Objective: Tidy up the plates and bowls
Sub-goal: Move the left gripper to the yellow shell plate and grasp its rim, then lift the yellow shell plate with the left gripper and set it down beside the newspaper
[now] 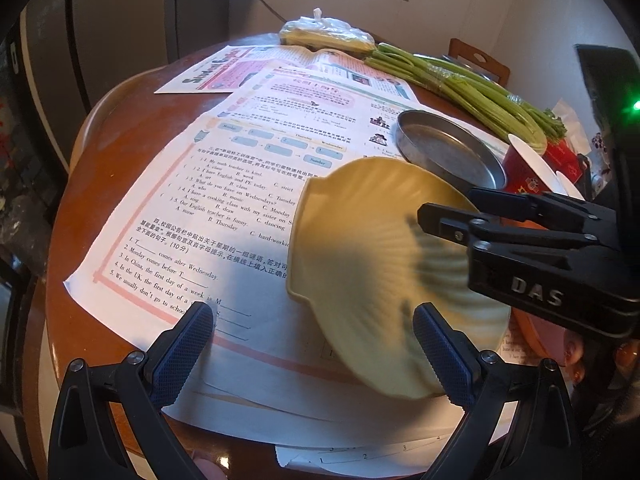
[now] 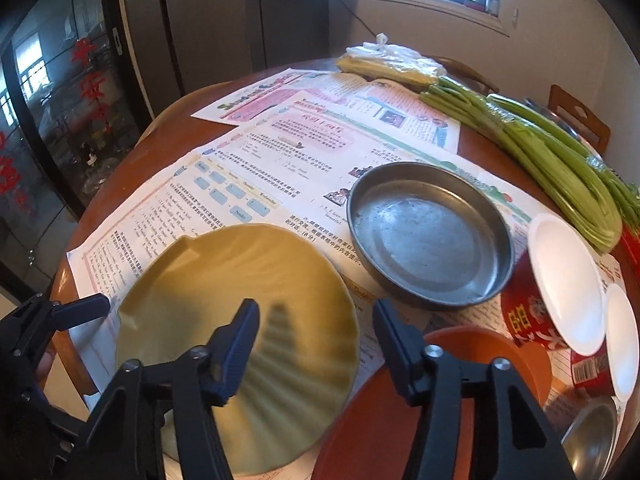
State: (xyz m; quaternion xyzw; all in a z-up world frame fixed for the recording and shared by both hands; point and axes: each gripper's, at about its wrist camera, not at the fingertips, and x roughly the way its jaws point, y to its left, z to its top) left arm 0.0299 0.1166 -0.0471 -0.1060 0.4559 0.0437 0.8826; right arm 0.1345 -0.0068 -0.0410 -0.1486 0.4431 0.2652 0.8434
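Observation:
A pale yellow shell-shaped plate (image 2: 240, 272) lies tilted on the papers, its right edge by an orange bowl (image 2: 492, 344). My right gripper (image 2: 316, 336) straddles the plate's right rim. Its left finger is over the plate and its right finger stands beside the rim, with a strip of paper showing between them; the pads do not press. In the left wrist view the plate (image 1: 360, 240) looks blurred and the right gripper (image 1: 448, 202) reaches in from the right. My left gripper (image 1: 314, 316) is open wide at the plate's near-left edge.
A round metal pan (image 2: 430, 236) sits behind the plate. Two red bowls with white insides (image 2: 560, 284) and a steel bowl (image 2: 592, 436) crowd the right side. Celery stalks (image 2: 540, 152) and a plastic bag (image 2: 392, 62) lie at the back of the round brown table (image 2: 132, 160).

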